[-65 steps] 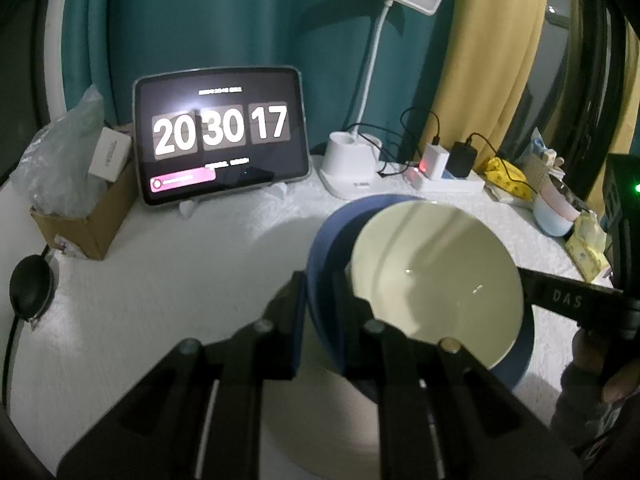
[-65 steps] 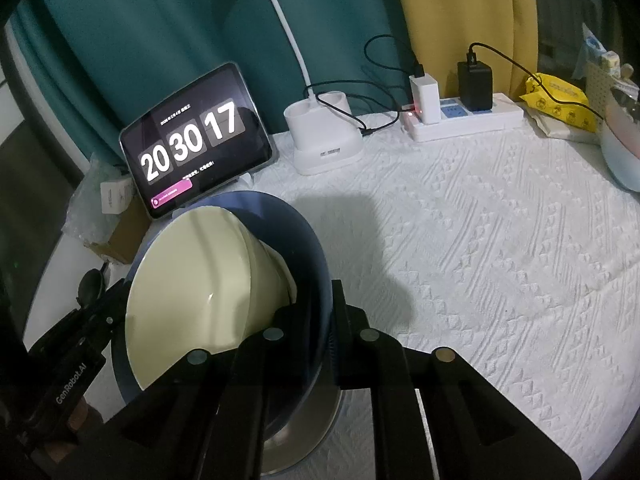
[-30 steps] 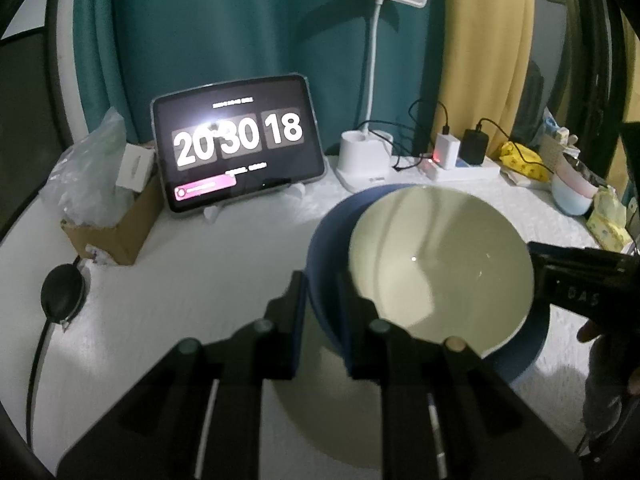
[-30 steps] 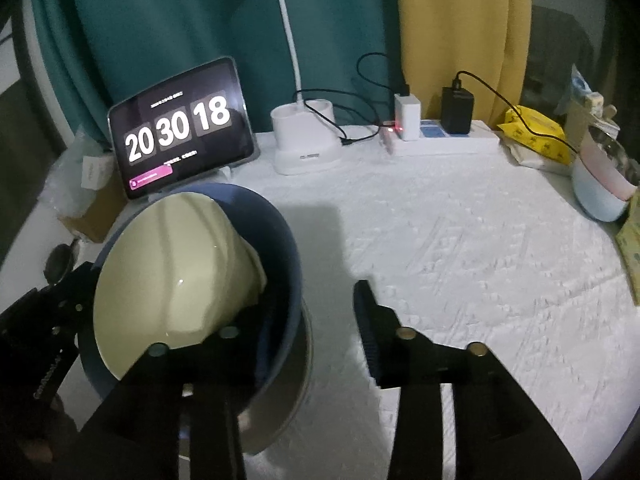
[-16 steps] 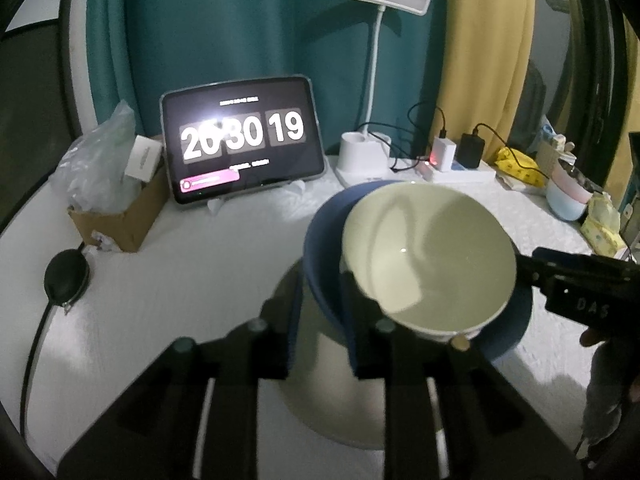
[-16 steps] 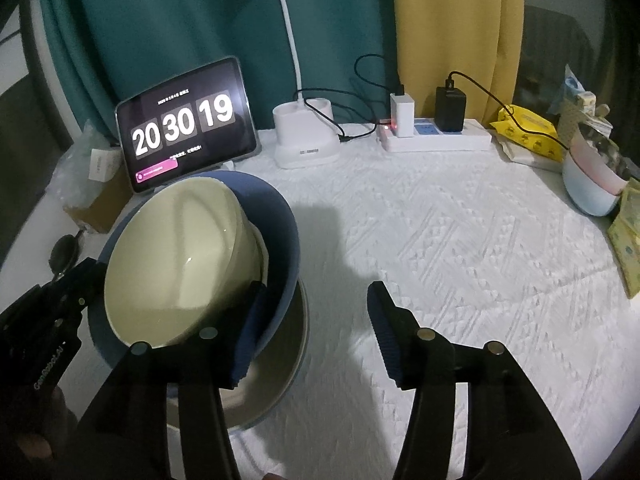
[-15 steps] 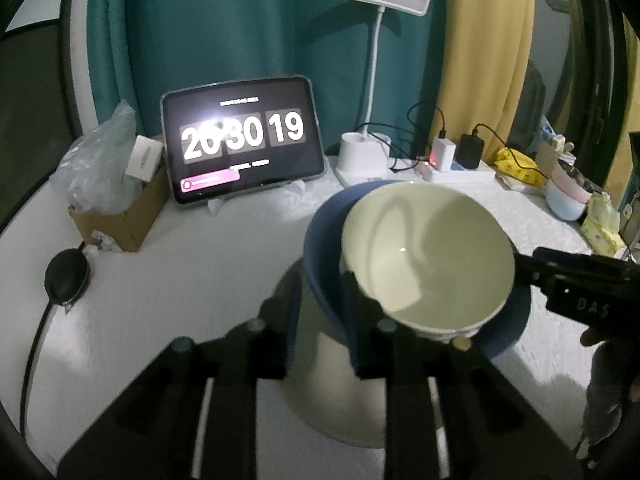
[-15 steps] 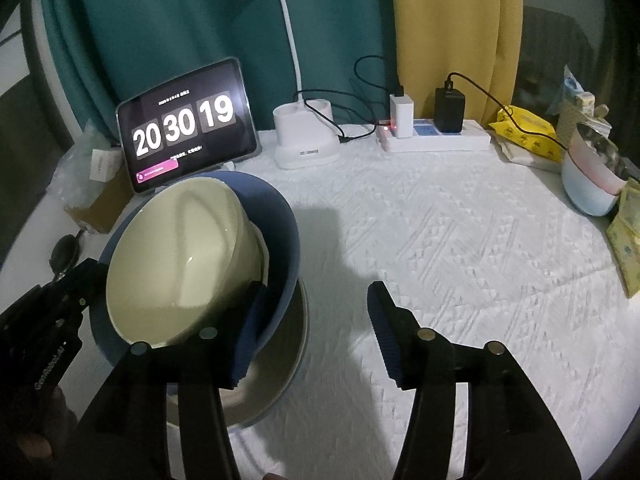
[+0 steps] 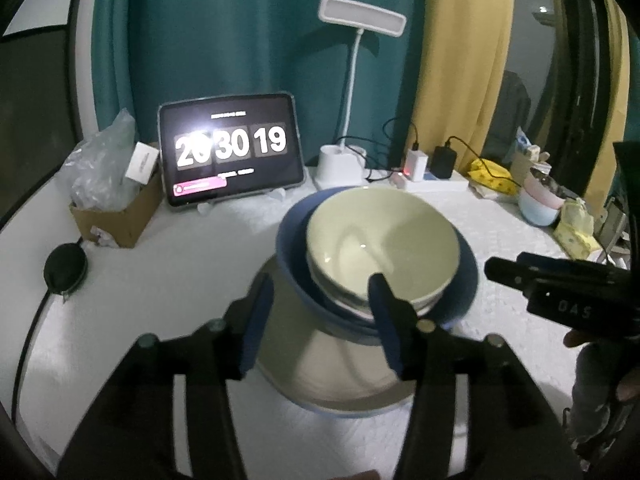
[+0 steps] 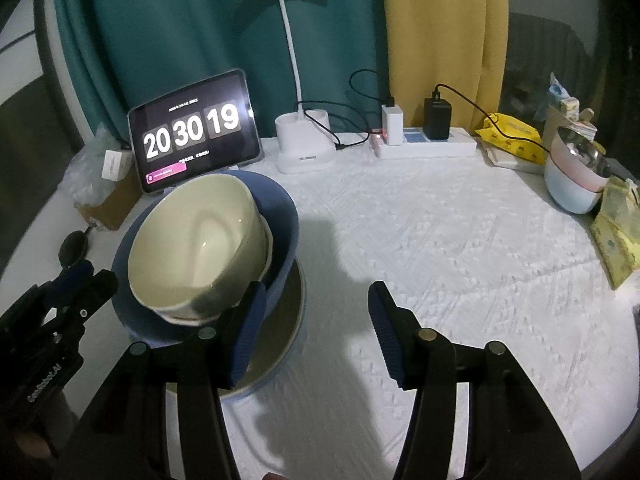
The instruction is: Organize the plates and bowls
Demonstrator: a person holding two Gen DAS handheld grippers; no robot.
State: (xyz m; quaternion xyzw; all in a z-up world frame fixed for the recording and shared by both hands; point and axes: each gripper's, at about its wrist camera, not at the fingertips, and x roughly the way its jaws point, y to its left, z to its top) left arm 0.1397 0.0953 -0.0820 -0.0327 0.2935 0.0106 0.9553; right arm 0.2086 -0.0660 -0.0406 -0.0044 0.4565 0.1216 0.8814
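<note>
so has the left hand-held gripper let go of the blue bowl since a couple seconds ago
Yes. The left hand-held gripper was clamped on the blue bowl rim; its jaws now stand wide open around it, and the bowl sits on the plate in front of the tablet clock.

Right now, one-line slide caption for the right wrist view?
Open right gripper beside the cream bowl nested in the blue bowl on a plate.

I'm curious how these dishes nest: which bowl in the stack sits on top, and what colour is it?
The cream bowl is on top, nested inside the larger blue bowl, which rests on the pale plate at the bottom.
</note>
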